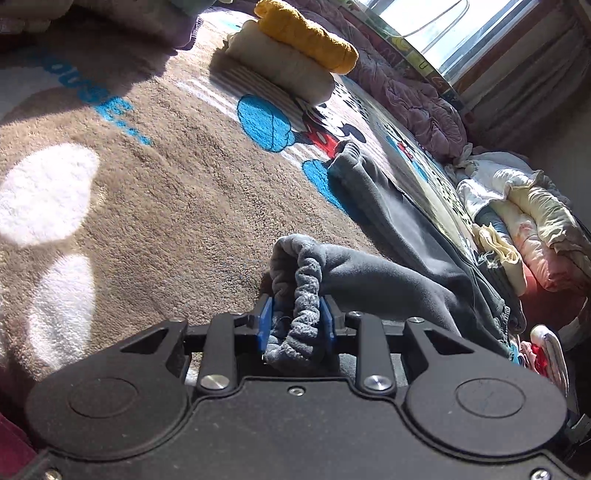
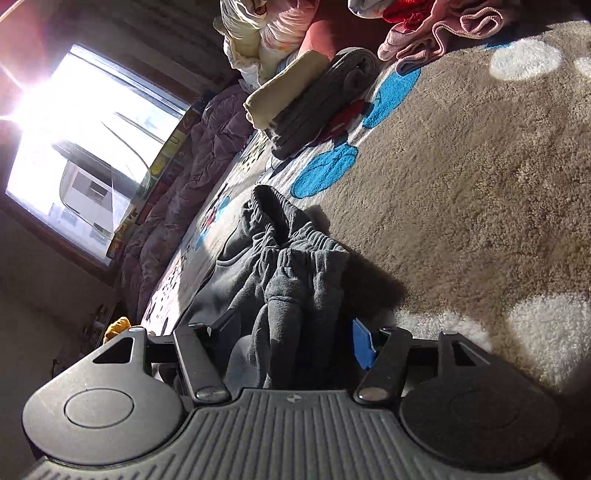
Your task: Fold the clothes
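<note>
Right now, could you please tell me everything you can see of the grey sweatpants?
The grey sweatpants look like soft fleece with gathered elastic cuffs. They lie rumpled and unfolded on the brown rug. The left gripper is clamped on one cuff; fabric lies between the right gripper jaws, which stand apart.

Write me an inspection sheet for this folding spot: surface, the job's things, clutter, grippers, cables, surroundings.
Surface: brown cartoon-print rug, sunlit patches.
Job's things: grey sweatpants spread on the rug, not yet folded; the elastic hem is in the left gripper, the bunched waistband lies ahead of the right one.
Clutter: folded yellow and cream stack; folded grey and cream pile; pink and red garments; heap of pale bedding.
Grippers: left gripper shut on the hem; right gripper has grey cloth between its spread jaws; grip unclear.
Cables: nothing seen.
Surroundings: bright window, purple quilt below it.
</note>
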### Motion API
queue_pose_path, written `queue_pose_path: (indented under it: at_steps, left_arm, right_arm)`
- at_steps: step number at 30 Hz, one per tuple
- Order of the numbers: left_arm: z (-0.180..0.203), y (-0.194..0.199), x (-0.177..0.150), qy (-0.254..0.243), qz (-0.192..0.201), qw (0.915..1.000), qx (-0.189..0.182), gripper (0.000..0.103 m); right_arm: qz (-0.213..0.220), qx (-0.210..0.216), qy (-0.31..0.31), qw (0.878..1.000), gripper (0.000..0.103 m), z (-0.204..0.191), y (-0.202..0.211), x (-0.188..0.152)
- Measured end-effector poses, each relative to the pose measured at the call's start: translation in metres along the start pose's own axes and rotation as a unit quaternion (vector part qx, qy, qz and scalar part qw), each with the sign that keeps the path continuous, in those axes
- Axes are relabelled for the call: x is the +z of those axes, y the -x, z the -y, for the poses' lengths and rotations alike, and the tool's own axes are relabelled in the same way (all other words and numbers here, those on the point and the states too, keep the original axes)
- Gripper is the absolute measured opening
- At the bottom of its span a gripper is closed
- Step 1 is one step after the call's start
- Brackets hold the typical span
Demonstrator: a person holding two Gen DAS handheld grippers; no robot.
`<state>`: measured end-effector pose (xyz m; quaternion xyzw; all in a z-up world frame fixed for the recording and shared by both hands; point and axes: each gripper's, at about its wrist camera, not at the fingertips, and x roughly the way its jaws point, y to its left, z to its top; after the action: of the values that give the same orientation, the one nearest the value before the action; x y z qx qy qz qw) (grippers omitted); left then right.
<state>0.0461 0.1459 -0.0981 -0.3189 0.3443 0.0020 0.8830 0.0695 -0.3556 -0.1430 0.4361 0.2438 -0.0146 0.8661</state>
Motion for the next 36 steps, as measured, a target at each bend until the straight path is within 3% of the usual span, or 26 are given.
queue_pose_path:
  at_steps: [1,5,8,10,12,14,16,19,22,24,28,33,36]
  left_arm:
    - [0.002,0.002,-0.001,-0.002,0.005,1.0000,0.000,0.016]
    - [0.006,0.027,0.003,0.001,0.039,0.9988,-0.030,0.015]
    - [0.004,0.022,0.002,-0.002,0.018,0.9998,-0.009,0.016]
    - [-0.006,0.003,-0.003,0.009,-0.033,0.9993,0.011,0.021]
    - [-0.009,0.008,-0.002,0.012,-0.028,0.9995,0.001,0.025]
    - [-0.005,0.021,0.001,-0.002,0.011,0.9997,0.021,0.038]
    - [0.001,0.035,0.003,-0.023,0.051,0.9977,0.039,0.040]
    - [0.021,0.050,0.000,-0.083,0.106,0.9908,0.019,0.040]
    - [0.049,0.043,-0.014,-0.157,0.102,0.9823,0.002,0.039]
    - [0.061,0.029,-0.023,-0.195,0.085,0.9770,0.012,0.039]
    - [0.056,-0.012,-0.032,-0.231,0.021,0.9687,0.089,0.042]
    - [0.058,-0.009,-0.035,-0.248,0.026,0.9646,0.085,0.046]
    - [0.059,0.002,-0.029,-0.226,0.040,0.9710,0.065,0.047]
  right_arm:
    - [0.003,-0.002,0.005,1.000,0.029,-0.002,-0.001,-0.002]
    - [0.034,0.011,-0.011,0.999,0.018,-0.006,0.023,-0.004]
    - [0.043,0.017,-0.035,0.998,0.018,-0.002,0.044,-0.002]
    - [0.022,-0.013,-0.027,0.999,0.018,0.008,0.039,-0.004]
    - [-0.004,-0.022,-0.044,0.999,0.016,0.026,0.029,-0.009]
    - [-0.002,-0.017,-0.048,0.999,0.023,0.030,0.034,-0.010]
    - [0.019,-0.026,-0.016,0.999,0.035,0.018,0.044,-0.009]
    - [0.081,-0.046,0.049,0.994,0.035,-0.002,0.065,-0.011]
    - [0.115,-0.015,0.149,0.982,0.035,-0.031,0.074,-0.018]
    - [0.091,0.026,0.228,0.969,0.035,-0.053,0.067,-0.027]
    - [0.061,0.031,0.266,0.962,0.033,-0.063,0.064,-0.037]
    - [0.023,0.032,0.305,0.952,0.034,-0.072,0.061,-0.050]
    - [0.001,0.033,0.328,0.944,0.035,-0.078,0.060,-0.057]
